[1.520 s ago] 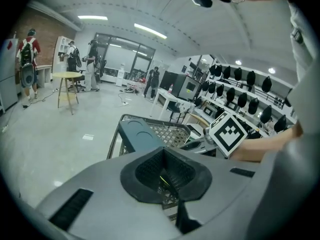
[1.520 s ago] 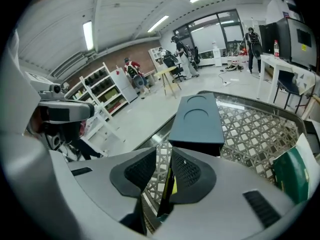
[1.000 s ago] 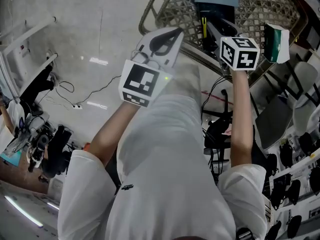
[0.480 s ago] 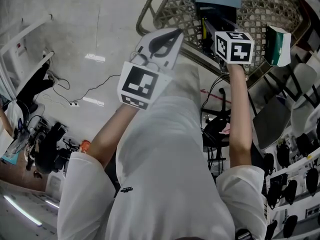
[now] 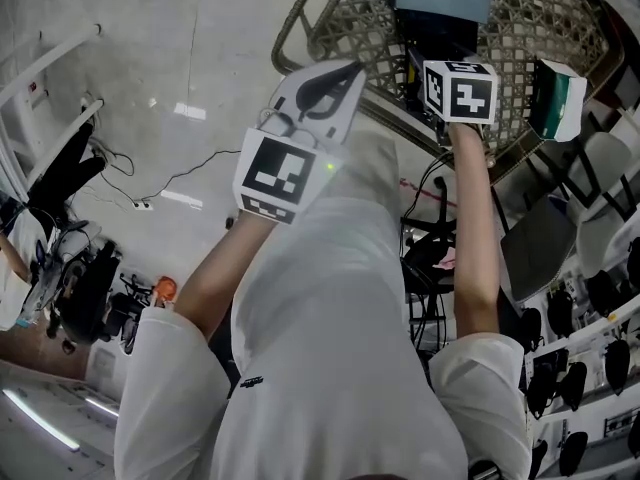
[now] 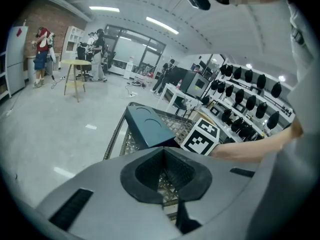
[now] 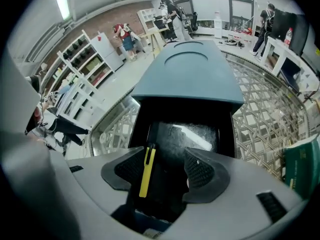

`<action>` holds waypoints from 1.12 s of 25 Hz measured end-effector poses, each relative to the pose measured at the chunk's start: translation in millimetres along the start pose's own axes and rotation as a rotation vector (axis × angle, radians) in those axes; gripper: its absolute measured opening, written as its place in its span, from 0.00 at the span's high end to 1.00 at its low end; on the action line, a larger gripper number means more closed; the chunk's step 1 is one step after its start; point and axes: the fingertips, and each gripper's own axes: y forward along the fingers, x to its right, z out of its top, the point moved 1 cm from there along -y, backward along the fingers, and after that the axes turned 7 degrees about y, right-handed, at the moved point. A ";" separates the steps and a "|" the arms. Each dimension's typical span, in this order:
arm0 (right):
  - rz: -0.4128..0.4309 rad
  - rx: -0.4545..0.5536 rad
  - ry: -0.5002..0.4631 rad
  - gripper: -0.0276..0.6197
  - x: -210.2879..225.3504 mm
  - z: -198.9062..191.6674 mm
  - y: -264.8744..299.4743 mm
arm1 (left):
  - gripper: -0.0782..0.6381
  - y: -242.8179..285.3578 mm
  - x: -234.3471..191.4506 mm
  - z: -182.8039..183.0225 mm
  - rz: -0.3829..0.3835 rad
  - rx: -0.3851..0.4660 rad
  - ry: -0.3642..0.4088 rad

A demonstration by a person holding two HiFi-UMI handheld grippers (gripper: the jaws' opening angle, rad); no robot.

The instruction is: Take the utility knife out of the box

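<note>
**Right tool spread wide over the yellow knife in the open box**

The utility knife [image 7: 146, 171] is a slim yellow stick with a dark tip. It lies lengthwise in the black interior of the box [image 7: 175, 134], whose blue-green lid [image 7: 187, 76] stands raised on the far side of the tool. The knife sits between the jaws of the right tool [image 7: 165, 171], close against the left-hand pad and well apart from the other. Whether that pad actually touches it is hard to tell in the dim box. These jaws have just been opening and now stand wide, pressing on nothing.

The right arm reaches straight ahead in a short white sleeve, and its tool tips steeply down into the box mouth. The box rests on a woven lattice bench [image 7: 260, 114]. A green-and-white carton [image 7: 305, 169] stands to the right of that tool.

The left tool [image 6: 167, 176] is held out on a bent arm, slanting gently down beside the bench's near rim. Its jaws are closed tip to tip with nothing between them. The right tool's marker cube [image 6: 201, 138] shows just beyond it.
</note>
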 end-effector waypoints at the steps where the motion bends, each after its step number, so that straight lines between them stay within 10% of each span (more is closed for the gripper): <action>1: -0.006 -0.003 0.003 0.59 -0.1 -0.3 0.9 | 0.89 0.1 -0.6 0.1 0.001 0.001 -0.002; 13: -0.183 -0.012 -0.069 0.69 7.9 -5.2 5.6 | 0.89 -2.4 -5.0 1.1 0.013 0.014 -0.013; 18: -0.178 -0.006 -0.074 0.86 3.0 -6.7 6.7 | 0.89 -4.9 -7.0 -1.6 0.017 0.009 -0.011; 28: -0.171 -0.003 -0.081 0.87 2.1 -7.5 7.0 | 0.89 -8.8 -7.4 -2.5 0.010 0.012 -0.010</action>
